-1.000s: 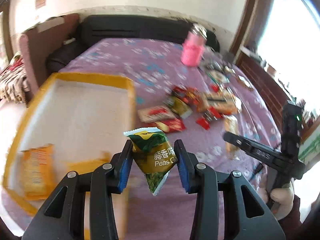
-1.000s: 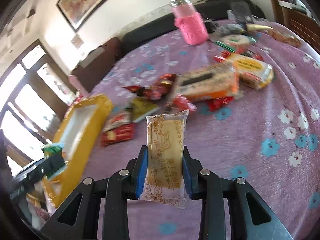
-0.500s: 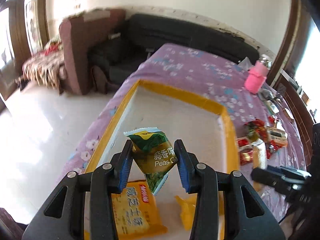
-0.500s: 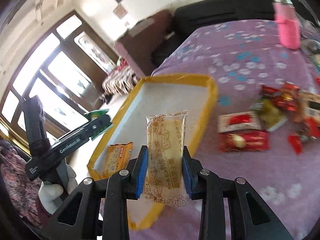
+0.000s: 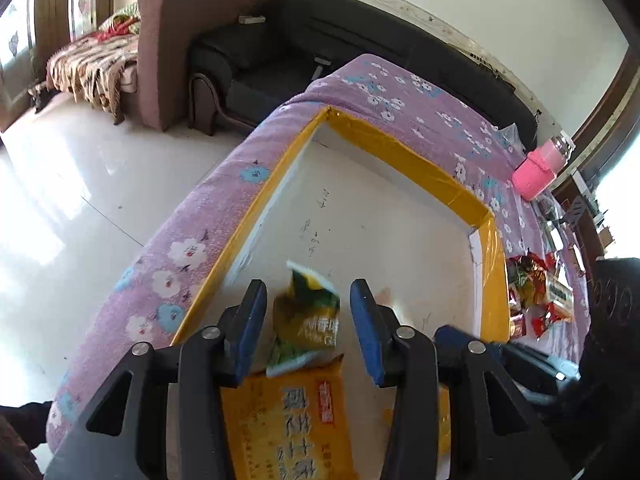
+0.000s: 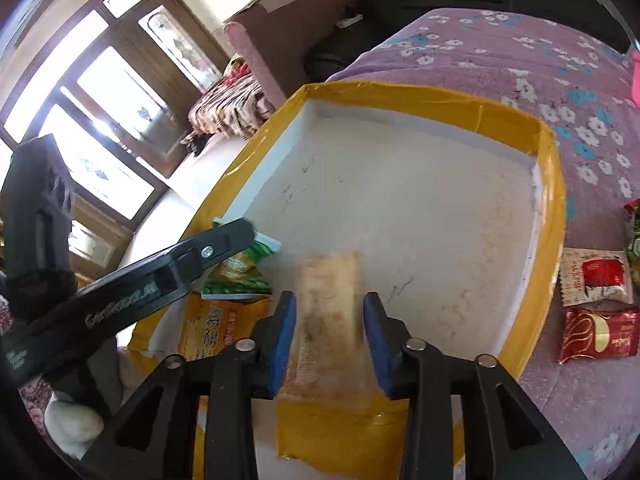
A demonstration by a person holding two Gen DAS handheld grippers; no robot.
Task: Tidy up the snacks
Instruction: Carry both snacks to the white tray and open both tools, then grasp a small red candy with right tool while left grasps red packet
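Your left gripper (image 5: 308, 328) hangs over the near end of the yellow-rimmed tray (image 5: 404, 152); its jaws have just been opening, and the green pea packet (image 5: 310, 320) sits blurred between the blue pads with a gap on each side, let go. Part of the word "Peas" shows on it. Just beneath it in the tray lies an orange packet (image 5: 288, 420) with Chinese print. Your right gripper (image 6: 330, 336) has likewise just been opening, and the pale biscuit packet (image 6: 328, 304), blurred, is loose between its pads over the tray's near edge. Lettering along the left gripper's arm is too blurred to read. Right of the tray, on the purple flowered cloth (image 6: 520, 52), lie red snack packets (image 6: 598, 336). Past the tray's far corner stands a pink bottle (image 5: 538, 168); beyond the table are a black sofa (image 5: 360, 36), a brown armchair (image 5: 180, 20) and a glossy white floor (image 5: 80, 168).
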